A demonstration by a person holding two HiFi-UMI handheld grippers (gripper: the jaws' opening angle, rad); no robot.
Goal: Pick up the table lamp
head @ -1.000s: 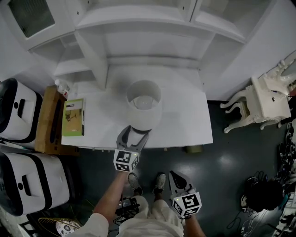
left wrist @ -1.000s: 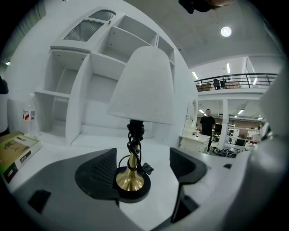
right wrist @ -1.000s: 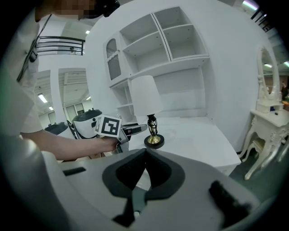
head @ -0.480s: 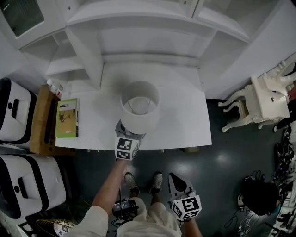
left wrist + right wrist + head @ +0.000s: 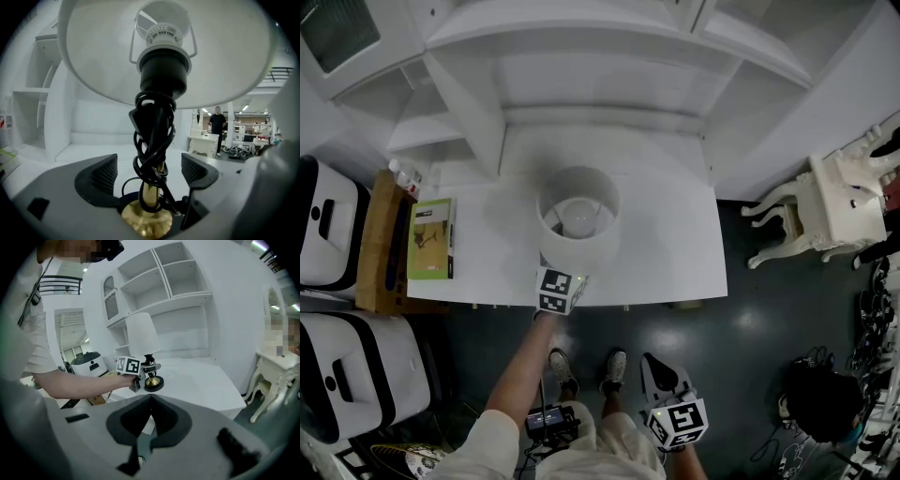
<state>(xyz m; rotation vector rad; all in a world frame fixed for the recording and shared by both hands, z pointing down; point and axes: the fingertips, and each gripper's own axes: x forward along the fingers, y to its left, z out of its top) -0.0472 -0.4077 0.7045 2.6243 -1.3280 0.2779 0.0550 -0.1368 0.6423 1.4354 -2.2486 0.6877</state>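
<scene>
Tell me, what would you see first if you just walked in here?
The big white table lamp in the middle of the white desk grabs your eye first. Up close, a black cord is wound round its brass stem, and the left gripper has just been opening its jaws, which stand either side of that stem without pressing it. The right gripper hangs shut, away from the desk.
</scene>
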